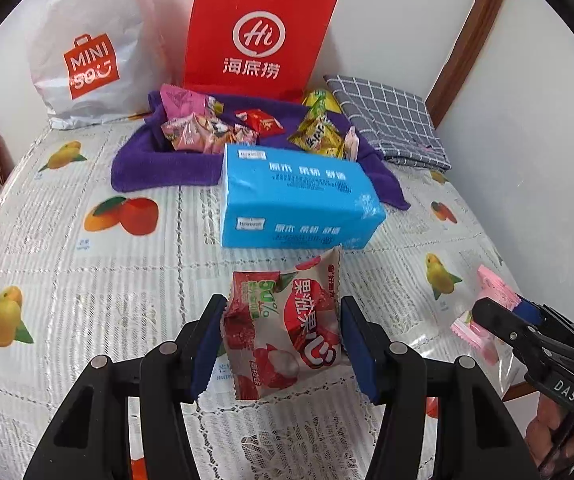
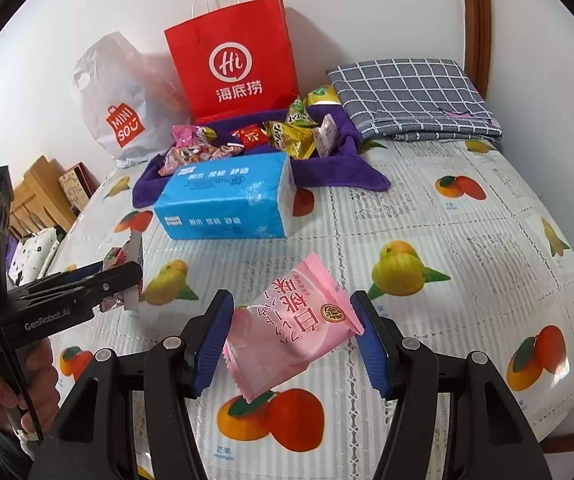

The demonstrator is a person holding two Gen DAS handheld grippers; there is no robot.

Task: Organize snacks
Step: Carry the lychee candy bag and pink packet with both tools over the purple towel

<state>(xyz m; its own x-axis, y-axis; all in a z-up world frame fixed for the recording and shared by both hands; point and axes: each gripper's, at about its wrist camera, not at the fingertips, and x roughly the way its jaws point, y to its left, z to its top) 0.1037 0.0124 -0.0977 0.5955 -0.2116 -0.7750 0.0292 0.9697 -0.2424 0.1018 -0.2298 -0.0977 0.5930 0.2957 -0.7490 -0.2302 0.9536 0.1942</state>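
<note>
My left gripper (image 1: 283,336) is shut on a red and white lychee snack packet (image 1: 287,328), held above the tablecloth; the same packet (image 2: 125,276) shows at the left of the right wrist view. My right gripper (image 2: 293,332) is shut on a pink peach snack packet (image 2: 291,328), also lifted off the table; it appears at the right edge of the left wrist view (image 1: 487,308). Further back, several loose snack packets (image 1: 255,124) lie on a purple towel (image 1: 159,160), seen also in the right wrist view (image 2: 351,176).
A blue tissue pack (image 1: 299,196) lies in front of the towel. A red paper bag (image 1: 259,32) and a white plastic bag (image 1: 91,44) stand against the wall. A folded grey checked cloth (image 1: 391,120) lies at the back right. The fruit-print tablecloth (image 1: 87,272) covers the table.
</note>
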